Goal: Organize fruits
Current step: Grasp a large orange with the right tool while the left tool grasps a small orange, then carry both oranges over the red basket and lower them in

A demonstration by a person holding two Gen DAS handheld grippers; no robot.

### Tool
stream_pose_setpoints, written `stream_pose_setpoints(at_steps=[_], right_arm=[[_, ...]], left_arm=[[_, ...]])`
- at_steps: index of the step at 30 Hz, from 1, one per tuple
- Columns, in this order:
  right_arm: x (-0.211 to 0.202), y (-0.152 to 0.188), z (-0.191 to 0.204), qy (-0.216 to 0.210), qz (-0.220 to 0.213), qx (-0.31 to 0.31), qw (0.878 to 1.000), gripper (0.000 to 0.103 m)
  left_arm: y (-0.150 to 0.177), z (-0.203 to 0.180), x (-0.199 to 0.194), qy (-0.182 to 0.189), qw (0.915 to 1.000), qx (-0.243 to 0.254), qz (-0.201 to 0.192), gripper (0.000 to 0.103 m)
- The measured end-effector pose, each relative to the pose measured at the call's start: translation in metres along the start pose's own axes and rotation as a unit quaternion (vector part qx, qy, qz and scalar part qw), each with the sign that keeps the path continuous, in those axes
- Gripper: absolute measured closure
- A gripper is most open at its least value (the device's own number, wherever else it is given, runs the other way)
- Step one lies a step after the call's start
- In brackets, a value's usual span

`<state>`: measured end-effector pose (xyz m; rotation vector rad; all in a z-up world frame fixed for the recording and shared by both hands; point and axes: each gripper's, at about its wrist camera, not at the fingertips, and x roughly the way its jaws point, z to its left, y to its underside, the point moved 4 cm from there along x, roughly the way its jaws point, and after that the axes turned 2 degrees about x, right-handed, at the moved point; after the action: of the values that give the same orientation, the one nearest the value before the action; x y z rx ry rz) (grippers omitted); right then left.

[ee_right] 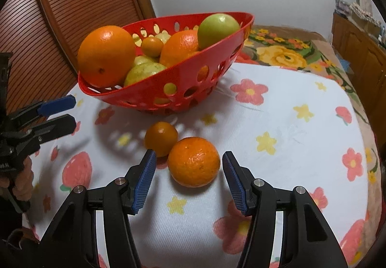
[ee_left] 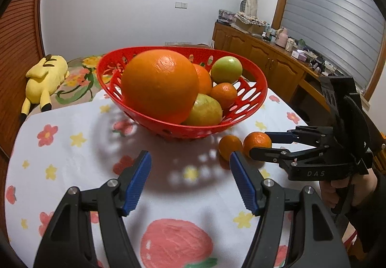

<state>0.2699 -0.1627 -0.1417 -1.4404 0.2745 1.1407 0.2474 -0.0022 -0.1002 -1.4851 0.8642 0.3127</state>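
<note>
A red perforated basket [ee_left: 251, 104] [ee_right: 183, 79] stands on the flowered tablecloth and holds a large orange [ee_left: 159, 85] [ee_right: 106, 54], a green apple [ee_left: 226, 69] [ee_right: 218, 29], several smaller oranges and yellow-green fruits. Two mandarins lie on the cloth beside it: a bigger one [ee_right: 194, 161] [ee_left: 257, 142] and a smaller one [ee_right: 161, 138] [ee_left: 229, 147]. My right gripper [ee_right: 187, 169] [ee_left: 263, 143] is open, its jaws on either side of the bigger mandarin, not touching. My left gripper [ee_left: 190, 166] [ee_right: 70, 111] is open and empty, in front of the basket.
The tablecloth [ee_left: 72, 171] covers a round table. A yellow plush toy [ee_left: 45, 77] lies on a flowered bedspread [ee_right: 284, 55] behind. A wooden cabinet [ee_left: 272, 60] with clutter stands at the right; a slatted wooden door [ee_right: 72, 2] at the left.
</note>
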Motion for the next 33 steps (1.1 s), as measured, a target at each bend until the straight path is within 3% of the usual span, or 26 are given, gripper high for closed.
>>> stream_pose_setpoints(at_steps=[5,14,25,33], right_arm=[[0.005,0.003,-0.003,0.005,0.004,-0.004,1.0,0.057],[-0.028,0.016,-0.012,-0.007,-0.022,0.003,1.0,0.057],[-0.056,0.018,-0.025,-0.015,-0.05,0.009,0.999,0.057],[-0.065,0.025,-0.029,-0.018,-0.054,0.017,0.998,0.057]], left_arm=[[0.002,-0.007,0.011,0.008,0.9999,-0.003,0.013,0.036],[0.003,-0.033,0.034,0.02,0.999,0.001,0.04,0.036],[-0.002,-0.053,0.067,0.033,0.9972,-0.002,0.067,0.056],[-0.004,-0.056,0.078,0.029,0.9966,-0.004,0.077,0.06]])
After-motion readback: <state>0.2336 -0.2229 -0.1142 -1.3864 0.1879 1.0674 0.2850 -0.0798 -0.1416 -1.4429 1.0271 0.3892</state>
